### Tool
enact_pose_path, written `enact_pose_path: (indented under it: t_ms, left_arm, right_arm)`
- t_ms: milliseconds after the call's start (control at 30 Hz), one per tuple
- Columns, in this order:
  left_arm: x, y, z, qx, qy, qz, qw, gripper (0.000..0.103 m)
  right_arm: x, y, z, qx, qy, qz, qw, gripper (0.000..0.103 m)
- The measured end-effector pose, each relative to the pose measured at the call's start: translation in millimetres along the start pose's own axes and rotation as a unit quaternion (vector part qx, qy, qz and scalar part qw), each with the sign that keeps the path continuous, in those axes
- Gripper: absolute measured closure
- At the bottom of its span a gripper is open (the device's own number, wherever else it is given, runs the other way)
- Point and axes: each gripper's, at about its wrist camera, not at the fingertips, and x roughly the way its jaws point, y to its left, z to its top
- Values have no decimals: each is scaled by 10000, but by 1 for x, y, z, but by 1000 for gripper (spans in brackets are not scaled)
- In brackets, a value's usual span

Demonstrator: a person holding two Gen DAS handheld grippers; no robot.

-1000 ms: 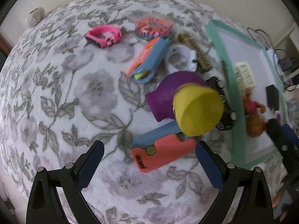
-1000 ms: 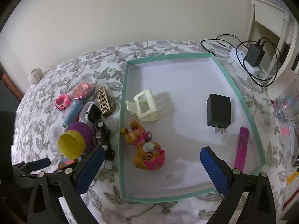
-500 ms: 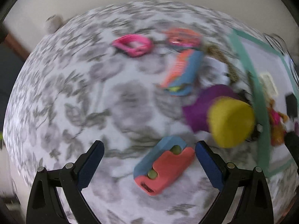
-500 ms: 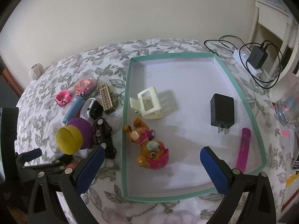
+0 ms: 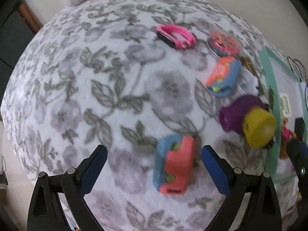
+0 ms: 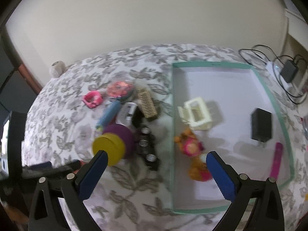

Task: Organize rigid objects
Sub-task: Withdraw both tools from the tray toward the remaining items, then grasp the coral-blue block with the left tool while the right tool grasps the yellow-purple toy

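Seen from the left wrist, the left tongs (image 5: 154, 161) hang released over a floral bedspread (image 5: 77, 96), their blue pads spread wide, with a coral-and-blue toy block (image 5: 174, 165) lying between them, nearer the right pad and touching neither. Farther off to the right, a purple container with a yellow lid (image 5: 248, 122) lies on its side, and beyond it a second coral-and-blue toy (image 5: 223, 77), a round pink-and-orange case (image 5: 223, 43) and a pink smartwatch (image 5: 176, 36) rest on the cloth. The teal-rimmed tray (image 5: 269, 80) shows at the far right edge. From the right wrist, the right tongs (image 6: 156, 170) are likewise released and empty, held above the tray's near left rim (image 6: 172, 134). Inside the tray sit a cream clip-like stand (image 6: 195, 114), an orange-and-pink toy figure (image 6: 193, 153), a black charger plug (image 6: 261, 124) and a magenta stick (image 6: 276, 161), each apart from the others. Left of the tray, on the bedspread, the purple container, a black toy car (image 6: 147, 148), a tan patterned block (image 6: 147, 105) and a white-and-black gadget (image 6: 129, 114) crowd together, with the pink smartwatch farther left; the view is blurred.
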Motion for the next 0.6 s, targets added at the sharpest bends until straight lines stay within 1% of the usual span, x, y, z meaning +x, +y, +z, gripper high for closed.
enact_pose_path:
  t_ms: [67, 133, 167, 200, 233, 267, 300, 333, 400, 433, 467, 500, 533, 600]
  left_arm:
    - [2, -5, -6, 41, 127, -127, 9998, 5]
    - [5, -8, -10, 56, 201, -151, 9997, 6]
    - [7, -9, -14, 65, 249, -145, 9996, 10]
    - [8, -9, -15, 63, 276, -141, 9995, 19]
    - [9, -9, -16, 42, 307, -151, 9994, 24]
    - [11, -8, -17, 2, 352, -187, 9992, 32]
    - [13, -5, -21, -27, 375, -223, 9990, 36]
    - [14, -4, -21, -62, 395, -307, 9987, 38]
    - [15, -1, -22, -92, 405, -444, 9982, 48]
    - [15, -2, -23, -83, 398, -481, 9980, 50]
    - [15, -3, -23, -50, 385, -502, 9980, 55]
    - [14, -5, -24, 5, 366, -526, 9979, 57]
    - [14, -9, -25, 51, 357, -489, 9982, 57]
    - [16, -9, -27, 69, 343, -476, 9983, 57]
  right_arm:
    - [1, 10, 2, -20, -20, 132, 9999, 1]
    - [3, 17, 4, -21, -15, 221, 9998, 6]
    - [5, 21, 4, -14, 7, 271, 9996, 8]
    - [6, 24, 4, -9, 32, 311, 9995, 10]
    - [9, 27, 4, -6, 62, 345, 9994, 12]
    - [11, 31, 4, -9, 91, 373, 9993, 13]
    - [12, 33, 4, -25, 109, 389, 9992, 16]
    - [14, 36, 3, -55, 128, 398, 9991, 19]
    - [19, 43, 3, -134, 161, 379, 9991, 20]
    - [21, 45, 3, -167, 177, 367, 9990, 22]
    - [23, 47, 2, -198, 201, 354, 9990, 23]
    - [25, 49, 2, -218, 229, 343, 9989, 28]
    - [28, 50, 1, -231, 260, 331, 9988, 32]
    - [32, 53, 0, -260, 310, 314, 9987, 36]
